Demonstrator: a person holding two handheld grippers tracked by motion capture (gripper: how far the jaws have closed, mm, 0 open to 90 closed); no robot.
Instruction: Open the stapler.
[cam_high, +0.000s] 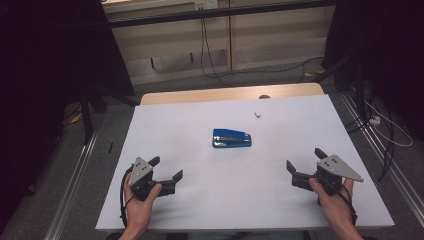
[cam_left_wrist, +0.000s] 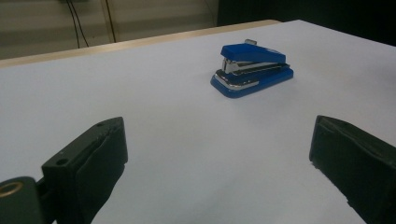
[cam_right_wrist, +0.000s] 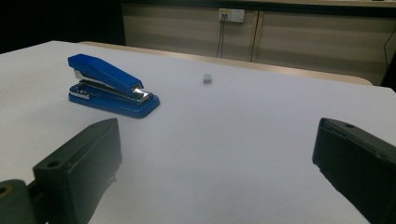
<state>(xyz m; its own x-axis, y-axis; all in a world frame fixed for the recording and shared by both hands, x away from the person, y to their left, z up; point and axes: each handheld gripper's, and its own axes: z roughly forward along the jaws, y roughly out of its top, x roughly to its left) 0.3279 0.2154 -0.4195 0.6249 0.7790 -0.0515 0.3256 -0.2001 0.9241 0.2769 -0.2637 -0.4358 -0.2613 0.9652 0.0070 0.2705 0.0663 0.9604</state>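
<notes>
A blue stapler (cam_high: 231, 138) lies flat near the middle of the white table (cam_high: 200, 210). In the left gripper view the stapler (cam_left_wrist: 252, 70) sits ahead and to the right; in the right gripper view the stapler (cam_right_wrist: 112, 86) lies ahead to the left. My left gripper (cam_high: 166, 168) rests at the near left, held by a hand, jaws wide apart with nothing between them. My right gripper (cam_high: 305, 160) is at the near right, also open and empty. Both are well short of the stapler.
A small grey-white block (cam_high: 257, 114) lies beyond the stapler toward the far edge; the block (cam_right_wrist: 207, 79) looks blurred in the right gripper view. A wooden strip (cam_high: 200, 94) borders the table's far side. Cables and dark stands sit on the floor around.
</notes>
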